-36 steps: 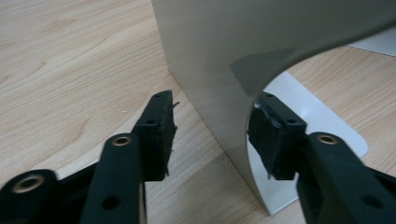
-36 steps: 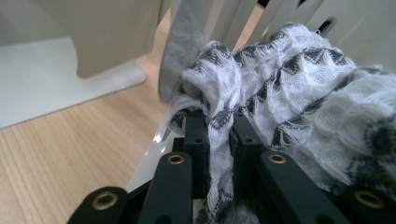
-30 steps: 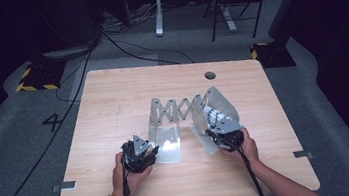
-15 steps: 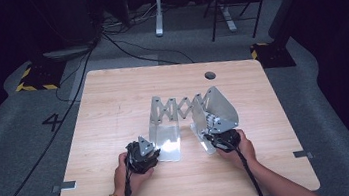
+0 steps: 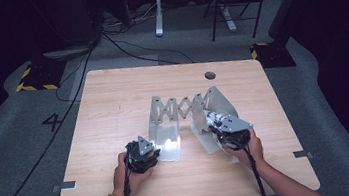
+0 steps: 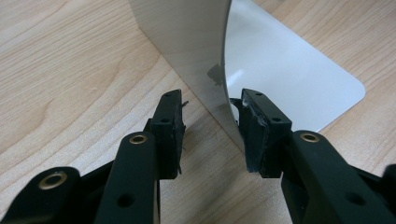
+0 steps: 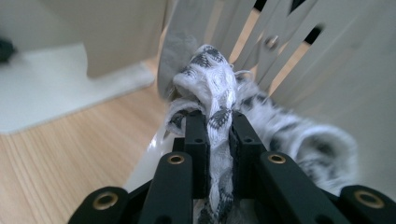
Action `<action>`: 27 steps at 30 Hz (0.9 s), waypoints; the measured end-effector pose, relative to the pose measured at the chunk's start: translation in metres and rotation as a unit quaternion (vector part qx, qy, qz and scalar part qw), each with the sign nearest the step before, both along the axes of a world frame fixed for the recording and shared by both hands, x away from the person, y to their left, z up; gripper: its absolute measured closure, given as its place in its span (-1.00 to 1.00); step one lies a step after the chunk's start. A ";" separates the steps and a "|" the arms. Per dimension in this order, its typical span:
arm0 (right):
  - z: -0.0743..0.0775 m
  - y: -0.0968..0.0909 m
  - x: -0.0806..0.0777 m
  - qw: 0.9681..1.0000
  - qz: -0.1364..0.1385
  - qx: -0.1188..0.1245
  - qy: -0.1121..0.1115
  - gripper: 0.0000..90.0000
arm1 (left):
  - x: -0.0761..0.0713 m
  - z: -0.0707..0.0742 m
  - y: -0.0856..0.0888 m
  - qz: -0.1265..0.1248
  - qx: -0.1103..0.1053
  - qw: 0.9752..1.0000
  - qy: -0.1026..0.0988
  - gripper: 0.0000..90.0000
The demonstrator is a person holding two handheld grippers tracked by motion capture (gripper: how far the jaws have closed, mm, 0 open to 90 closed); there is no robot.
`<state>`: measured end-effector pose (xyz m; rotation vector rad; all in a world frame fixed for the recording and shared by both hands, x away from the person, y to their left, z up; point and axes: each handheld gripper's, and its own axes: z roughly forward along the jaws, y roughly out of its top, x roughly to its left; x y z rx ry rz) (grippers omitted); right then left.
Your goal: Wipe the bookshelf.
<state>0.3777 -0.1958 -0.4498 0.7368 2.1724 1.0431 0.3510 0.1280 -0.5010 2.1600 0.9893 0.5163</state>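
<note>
Nearest, the left gripper (image 5: 145,154) sits at about 7 o'clock on the table (image 5: 113,105), jaws straddling the upright wall of the left metal plate (image 6: 196,56); the right pad looks to touch the sheet, the left pad stands clear, so not clamped. At 5 o'clock the right gripper (image 7: 218,130) is clenched on a black-and-white knitted cloth (image 7: 212,74) against the right plate (image 5: 216,105). Judgement: cloth light, soft, floppy; grip a bunched fold. Behind, the scissor lattice (image 5: 181,108) is stiff, smooth and likely slippery; take plates by the edge.

Sock (image 7: 212,88) white w/ grey pattern; rack (image 5: 184,108) silver.
</note>
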 end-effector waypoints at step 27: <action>0.051 -0.030 -0.020 0.995 -0.024 0.014 -0.097 0.80 | 0.000 0.000 0.000 -0.002 -0.002 1.000 0.001 0.35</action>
